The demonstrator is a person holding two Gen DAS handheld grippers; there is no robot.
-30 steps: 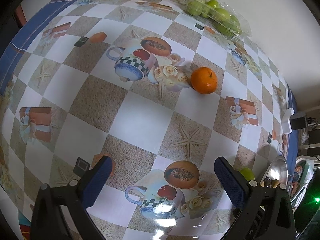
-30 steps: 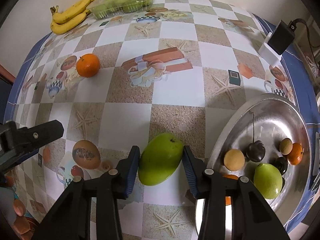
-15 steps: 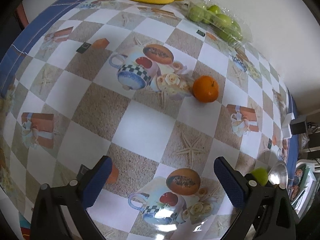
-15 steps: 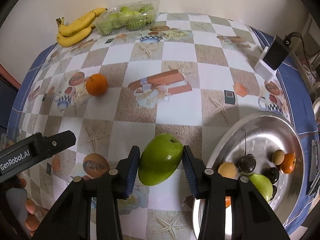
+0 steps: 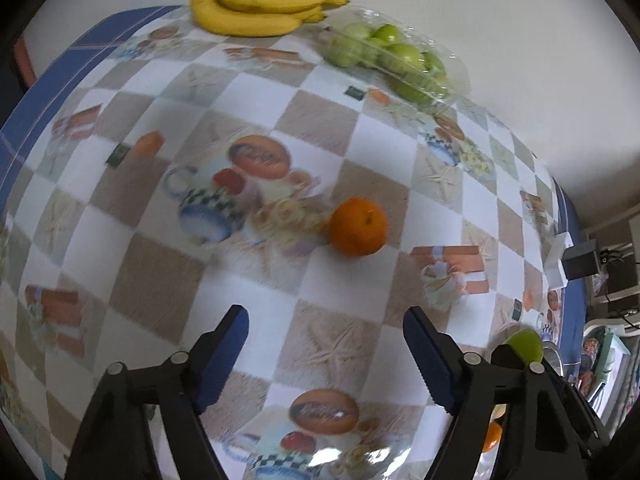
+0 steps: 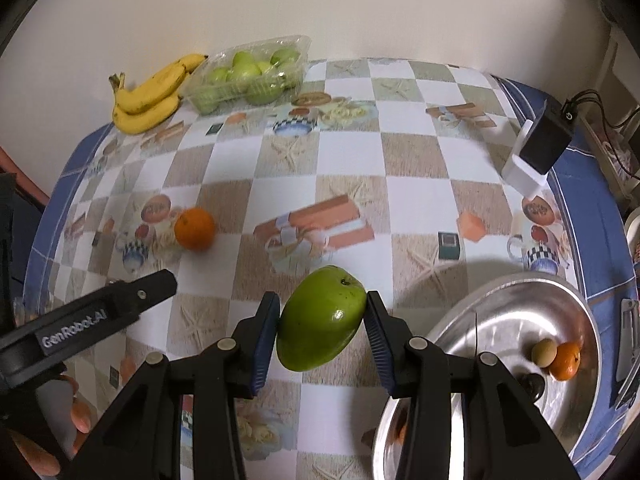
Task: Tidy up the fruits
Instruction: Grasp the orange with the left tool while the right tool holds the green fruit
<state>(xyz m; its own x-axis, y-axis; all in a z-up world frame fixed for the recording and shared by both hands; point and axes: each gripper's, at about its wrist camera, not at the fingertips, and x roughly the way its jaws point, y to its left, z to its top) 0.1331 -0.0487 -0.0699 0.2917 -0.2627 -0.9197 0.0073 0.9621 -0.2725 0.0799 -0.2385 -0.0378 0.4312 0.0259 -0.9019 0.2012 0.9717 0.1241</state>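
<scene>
My right gripper (image 6: 322, 334) is clamped on the green mango (image 6: 321, 325), held above the tablecloth (image 6: 408, 168) just left of the silver tray (image 6: 576, 300). My left gripper (image 5: 324, 354) has just been narrowing, jaws apart with nothing between them; the orange (image 5: 359, 226) sits beyond them.

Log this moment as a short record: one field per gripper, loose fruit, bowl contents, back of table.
right gripper: shut on green mango, beside metal bowl
left gripper: jaws just been closing, nothing between them, orange ahead
loose fruit: that orange on the tablecloth
bowl contents: small orange fruit, beige fruit, dark fruit
back of table: bananas, tray of green fruit
</scene>
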